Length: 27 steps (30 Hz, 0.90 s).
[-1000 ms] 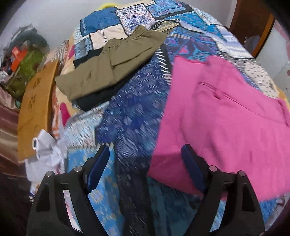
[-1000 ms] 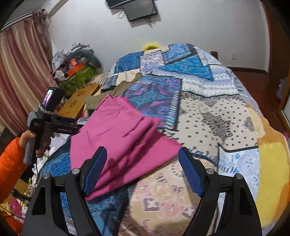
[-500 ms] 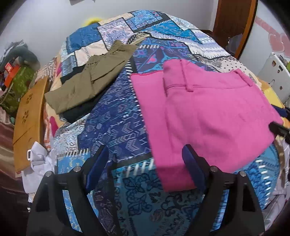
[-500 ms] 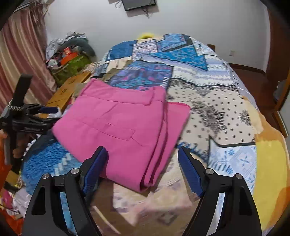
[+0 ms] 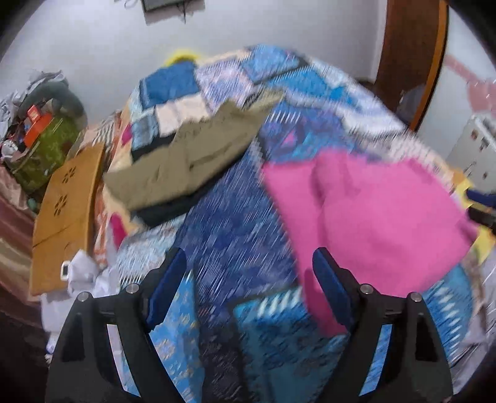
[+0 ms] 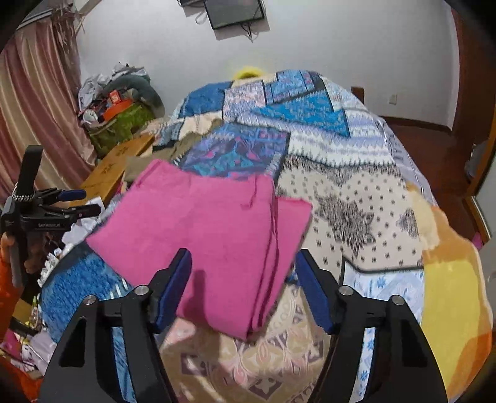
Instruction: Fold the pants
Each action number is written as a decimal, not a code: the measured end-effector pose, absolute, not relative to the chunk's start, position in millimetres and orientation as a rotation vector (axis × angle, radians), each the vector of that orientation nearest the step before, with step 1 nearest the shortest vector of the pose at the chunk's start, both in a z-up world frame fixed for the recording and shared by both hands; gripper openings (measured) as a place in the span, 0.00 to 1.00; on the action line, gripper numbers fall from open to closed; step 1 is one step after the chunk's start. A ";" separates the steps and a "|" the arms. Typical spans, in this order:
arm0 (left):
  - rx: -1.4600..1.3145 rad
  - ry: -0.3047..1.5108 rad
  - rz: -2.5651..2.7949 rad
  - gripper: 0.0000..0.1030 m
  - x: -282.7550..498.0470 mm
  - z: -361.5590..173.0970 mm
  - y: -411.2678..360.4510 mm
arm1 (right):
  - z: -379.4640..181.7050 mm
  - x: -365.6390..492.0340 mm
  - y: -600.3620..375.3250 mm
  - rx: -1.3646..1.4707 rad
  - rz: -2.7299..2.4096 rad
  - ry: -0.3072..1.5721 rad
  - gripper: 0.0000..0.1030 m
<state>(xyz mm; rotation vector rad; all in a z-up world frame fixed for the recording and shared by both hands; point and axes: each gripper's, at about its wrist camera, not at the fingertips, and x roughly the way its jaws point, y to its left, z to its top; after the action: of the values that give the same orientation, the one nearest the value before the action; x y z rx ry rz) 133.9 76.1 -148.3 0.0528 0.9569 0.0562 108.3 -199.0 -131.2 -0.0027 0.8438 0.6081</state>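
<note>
Pink pants (image 6: 214,229) folded flat on the bed (image 6: 365,198), centre of the right wrist frame, right half of the left. Right tongs (image 6: 243,286) just narrowed, near corner of the stack between the jaws, pads not yet pressing. Left tongs (image 5: 248,288) wide, holding nothing, lower centre. Risk: pinching only the top layer, or the quilt too, undoing the fold on the lift.

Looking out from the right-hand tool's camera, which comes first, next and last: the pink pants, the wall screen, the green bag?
From the right tool:
1. Pink pants, folded on the quilt, near edge between the tool's fingers.
2. Green bag, off the bed's left side by the curtain.
3. Wall screen, up on the far wall.
</note>
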 end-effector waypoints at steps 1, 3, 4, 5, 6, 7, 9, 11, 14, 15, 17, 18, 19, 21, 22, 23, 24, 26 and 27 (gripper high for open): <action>0.048 0.933 0.039 0.79 137.4 -142.0 71.4 | -128.1 110.9 -196.8 0.003 0.620 0.835 0.57; 0.053 0.881 -0.003 0.76 145.5 -130.0 57.5 | -122.6 117.0 -190.5 0.011 0.640 0.822 0.52; 0.061 0.862 -0.020 0.75 149.8 -125.9 50.2 | -120.9 120.3 -186.9 0.011 0.649 0.818 0.50; 0.074 0.839 -0.042 0.72 155.4 -122.0 40.8 | -119.4 124.2 -183.0 0.009 0.659 0.814 0.48; 0.083 0.830 -0.058 0.69 160.1 -120.4 33.9 | -117.8 128.2 -176.7 0.005 0.673 0.811 0.46; 0.090 0.827 -0.082 0.66 166.7 -119.9 26.2 | -117.8 130.7 -173.0 0.002 0.683 0.811 0.46; 0.094 0.837 -0.126 0.55 178.9 -121.8 15.5 | -117.7 136.8 -163.2 -0.008 0.711 0.812 0.44; 0.096 0.862 -0.162 0.47 190.6 -128.6 4.3 | -118.8 142.6 -152.7 -0.031 0.731 0.813 0.44; 0.114 0.902 -0.183 0.38 200.4 -146.1 -8.2 | -125.6 150.5 -139.5 -0.071 0.752 0.834 0.44; 0.119 0.931 -0.196 0.38 203.9 -155.5 -12.1 | -129.8 153.1 -135.7 -0.084 0.759 0.851 0.44; 0.133 0.979 -0.214 0.38 204.3 -173.6 -17.7 | -142.0 156.3 -128.5 -0.121 0.771 0.899 0.44; 0.159 0.988 -0.208 0.38 203.0 -182.4 -20.7 | -149.7 156.2 -124.8 -0.144 0.776 0.928 0.45; 0.179 0.972 -0.204 0.38 199.2 -184.9 -22.7 | -155.7 153.7 -123.0 -0.162 0.775 0.932 0.45; 0.210 0.959 -0.209 0.38 192.3 -182.9 -26.5 | -157.2 147.8 -124.2 -0.175 0.771 0.916 0.46; 0.215 0.960 -0.213 0.38 190.7 -181.9 -26.2 | -156.2 146.3 -125.7 -0.174 0.773 0.919 0.46; 0.214 0.962 -0.218 0.38 189.3 -181.2 -25.4 | -155.6 145.7 -127.9 -0.167 0.776 0.924 0.46; 0.211 0.963 -0.223 0.38 187.3 -180.5 -23.7 | -155.2 144.6 -131.4 -0.155 0.778 0.931 0.46; 0.216 0.960 -0.222 0.38 182.7 -178.9 -21.4 | -154.6 141.6 -137.0 -0.141 0.773 0.932 0.45; 0.221 0.959 -0.221 0.38 178.3 -178.1 -20.6 | -153.9 138.7 -140.7 -0.137 0.768 0.930 0.44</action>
<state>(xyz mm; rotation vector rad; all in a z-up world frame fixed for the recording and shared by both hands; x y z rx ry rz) 178.3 -20.6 -178.1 0.2211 0.9590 -0.2206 138.7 -140.7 -153.9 -0.1370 0.9296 0.7684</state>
